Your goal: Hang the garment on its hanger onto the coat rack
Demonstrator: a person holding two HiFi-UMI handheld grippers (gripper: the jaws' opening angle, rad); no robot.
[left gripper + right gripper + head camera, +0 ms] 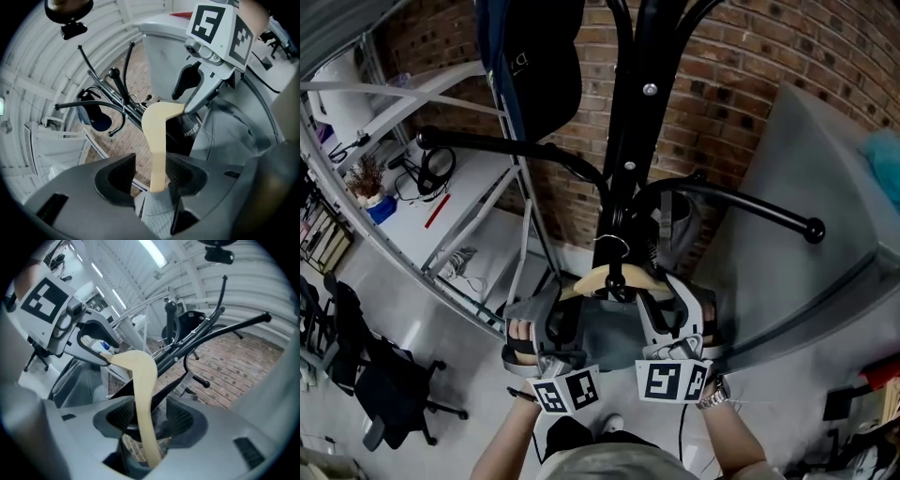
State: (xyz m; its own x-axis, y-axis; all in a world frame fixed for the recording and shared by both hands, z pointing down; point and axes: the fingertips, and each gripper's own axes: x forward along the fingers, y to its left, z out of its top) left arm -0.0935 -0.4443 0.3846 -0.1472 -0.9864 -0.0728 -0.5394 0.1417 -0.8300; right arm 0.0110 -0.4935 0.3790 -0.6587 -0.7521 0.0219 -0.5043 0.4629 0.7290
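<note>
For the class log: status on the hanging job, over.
Left gripper open, right gripper open, hanger ends loose between jaws. Hanger with garment up at rack, hook by pole. Nothing seen blocking.

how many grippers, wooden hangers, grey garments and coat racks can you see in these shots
grippers: 2, the left gripper and the right gripper
wooden hanger: 1
grey garment: 1
coat rack: 1
total: 5
</note>
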